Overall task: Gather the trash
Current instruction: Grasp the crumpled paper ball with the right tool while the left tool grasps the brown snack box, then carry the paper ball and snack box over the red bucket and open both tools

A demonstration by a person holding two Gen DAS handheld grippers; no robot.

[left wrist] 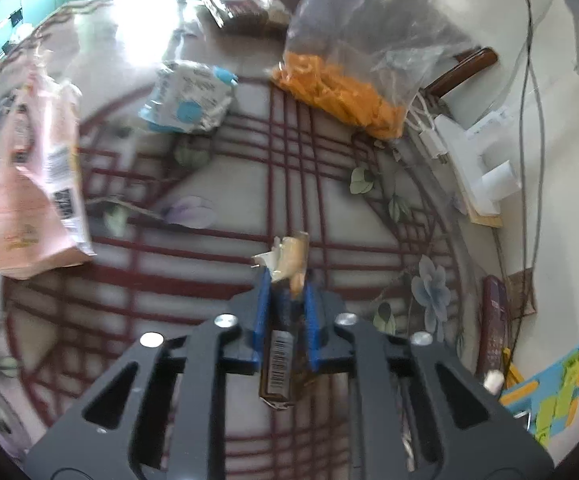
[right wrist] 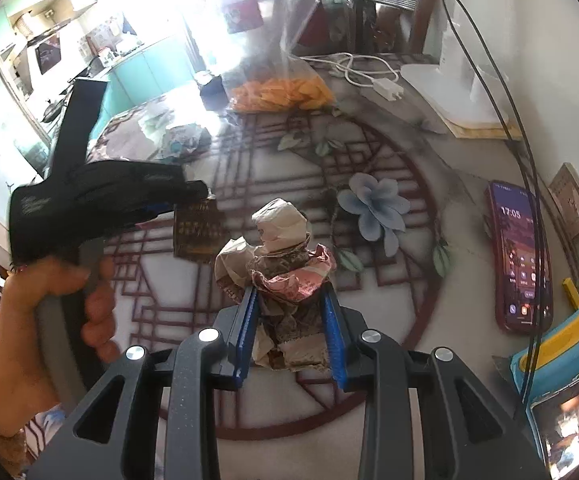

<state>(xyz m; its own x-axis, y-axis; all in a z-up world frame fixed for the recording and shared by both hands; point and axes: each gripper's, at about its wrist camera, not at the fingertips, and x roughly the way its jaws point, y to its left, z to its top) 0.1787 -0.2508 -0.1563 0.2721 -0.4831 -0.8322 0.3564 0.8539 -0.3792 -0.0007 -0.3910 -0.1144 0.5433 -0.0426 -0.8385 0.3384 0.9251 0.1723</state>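
The left gripper [left wrist: 287,276] is clamped tight on a dark snack wrapper [left wrist: 279,360], which stands lengthwise between its blue pads [left wrist: 261,312]; the barcoded end lies back toward the camera, and a torn pale end pokes out just beyond the fingertips. The right gripper [right wrist: 289,292] is partly closed, squeezing a wad of crumpled paper and wrappers [right wrist: 279,256] that fills the gap between its pads and bulges up past the tips. From the right wrist view the left gripper [right wrist: 193,196] appears at the left, held by a bare hand [right wrist: 49,300], the same dark wrapper [right wrist: 197,232] hanging from its tip above the patterned tablecloth [right wrist: 369,152]. Still lying on the table are one pink packet [left wrist: 37,184] at the left, one crumpled white-and-blue wrapper [left wrist: 187,100] farther off, and one clear bag of orange snacks [left wrist: 345,92] at the far right. One phone [right wrist: 523,264] lies near the right edge, well apart from both grippers.
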